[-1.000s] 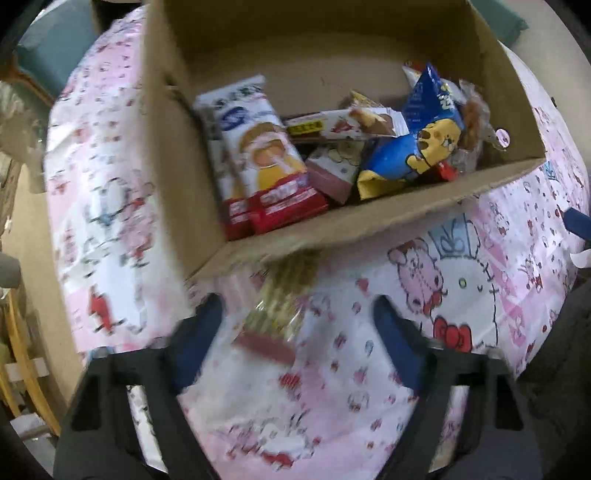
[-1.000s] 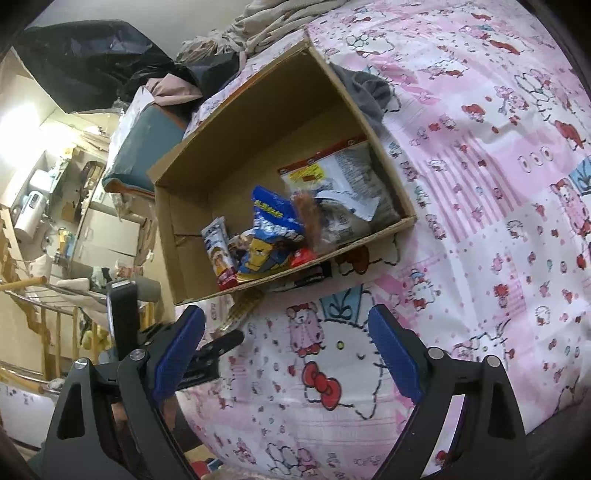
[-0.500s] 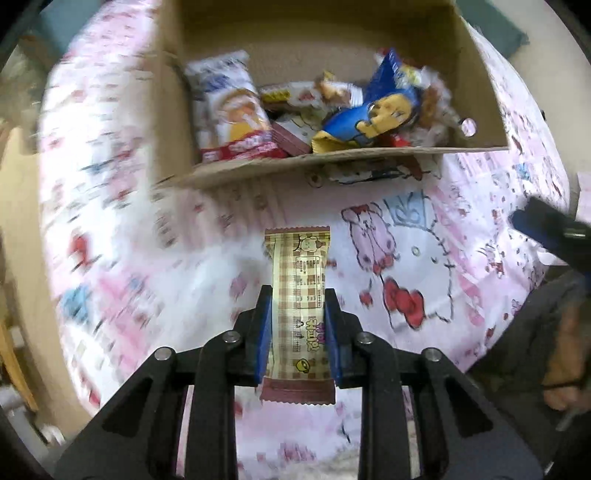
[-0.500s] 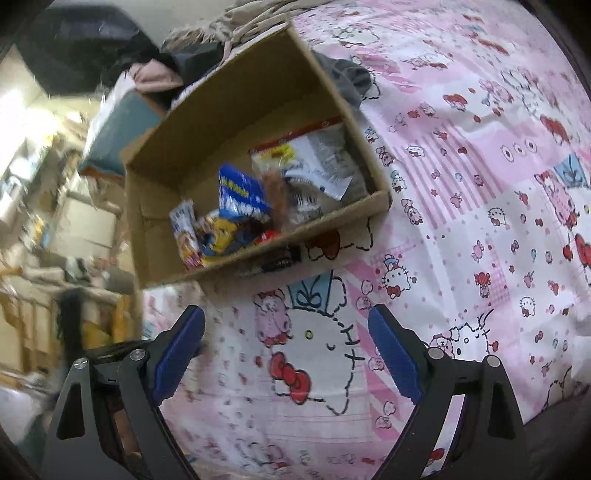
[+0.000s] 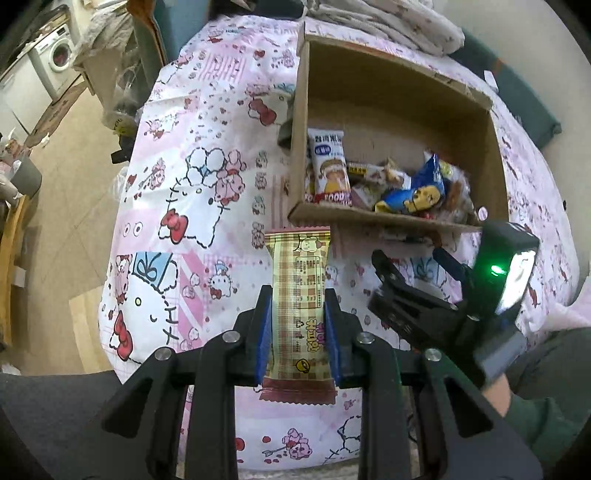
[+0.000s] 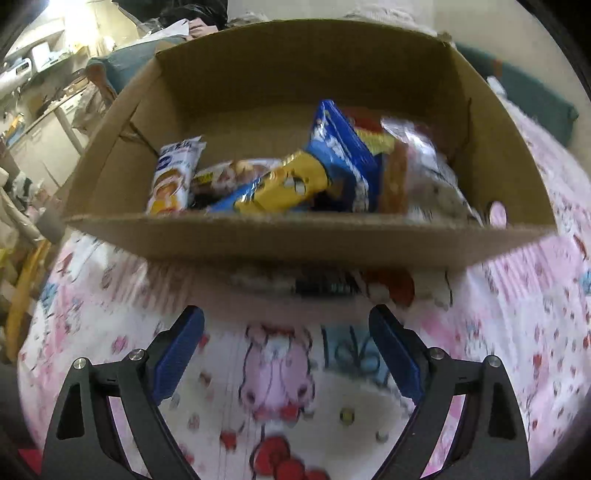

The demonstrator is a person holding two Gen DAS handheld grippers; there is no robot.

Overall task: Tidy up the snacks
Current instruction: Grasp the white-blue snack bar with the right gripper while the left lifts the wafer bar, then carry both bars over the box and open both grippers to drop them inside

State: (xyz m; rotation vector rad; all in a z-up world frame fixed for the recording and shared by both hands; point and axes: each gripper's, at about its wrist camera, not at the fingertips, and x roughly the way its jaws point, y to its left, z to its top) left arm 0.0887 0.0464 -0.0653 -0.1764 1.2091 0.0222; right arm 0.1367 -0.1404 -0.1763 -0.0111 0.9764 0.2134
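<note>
My left gripper [image 5: 297, 332] is shut on a long checked beige snack bar [image 5: 298, 295] and holds it upright above the pink tablecloth, short of the cardboard box [image 5: 369, 218]. The box holds several snack packs, among them a white pack [image 5: 328, 170] and a blue and yellow pack [image 5: 413, 192]. My right gripper [image 6: 286, 354] is open and empty, close in front of the box's near wall [image 6: 295, 240]. A dark flat pack [image 6: 325, 286] lies on the cloth against that wall. The right gripper also shows in the left wrist view [image 5: 424, 295].
The pink cartoon-print cloth [image 5: 184, 221] covers the table, whose left edge drops to a wooden floor [image 5: 74, 184]. Folded fabric [image 5: 388, 22] lies behind the box. A teal cushion [image 6: 532, 99] sits at the back right.
My left gripper closed on the checked bar and lifted it back from the box. My right gripper moved in close to the box's front wall.
</note>
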